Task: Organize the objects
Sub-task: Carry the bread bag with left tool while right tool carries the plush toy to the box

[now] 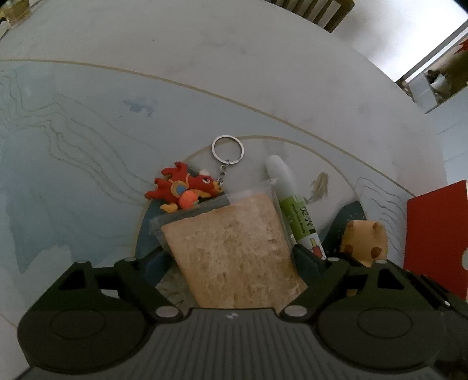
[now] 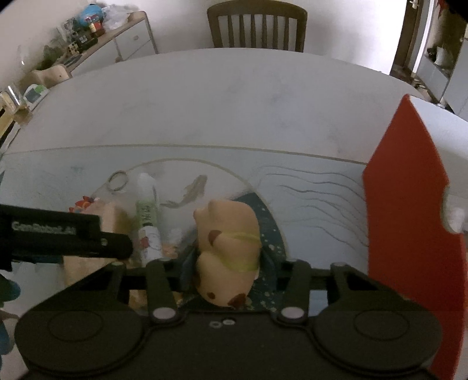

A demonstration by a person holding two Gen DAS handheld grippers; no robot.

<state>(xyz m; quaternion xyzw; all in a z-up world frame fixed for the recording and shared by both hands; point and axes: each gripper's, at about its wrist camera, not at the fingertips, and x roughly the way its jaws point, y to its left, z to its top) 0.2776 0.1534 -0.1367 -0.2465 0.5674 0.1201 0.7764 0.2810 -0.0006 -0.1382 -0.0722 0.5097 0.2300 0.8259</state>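
Note:
In the left wrist view my left gripper [image 1: 231,260] is shut on a bagged slice of bread [image 1: 234,251], held just above the mat. A red dragon keychain [image 1: 184,190] with a metal ring lies beyond it on the left, a green and white marker [image 1: 295,210] lies beside it on the right. In the right wrist view my right gripper [image 2: 226,269] is shut on a tan spotted plush toy [image 2: 228,248] with a yellow band. The marker [image 2: 149,216] and keychain ring [image 2: 118,180] lie to its left, behind the left gripper's body [image 2: 58,236].
A red box [image 2: 409,219] stands at the right, also in the left wrist view [image 1: 435,236]. A round white table [image 2: 234,96] carries the blue patterned mat [image 1: 73,146]. A wooden chair [image 2: 257,26] stands at the far side, a cluttered sideboard [image 2: 87,38] at the back left.

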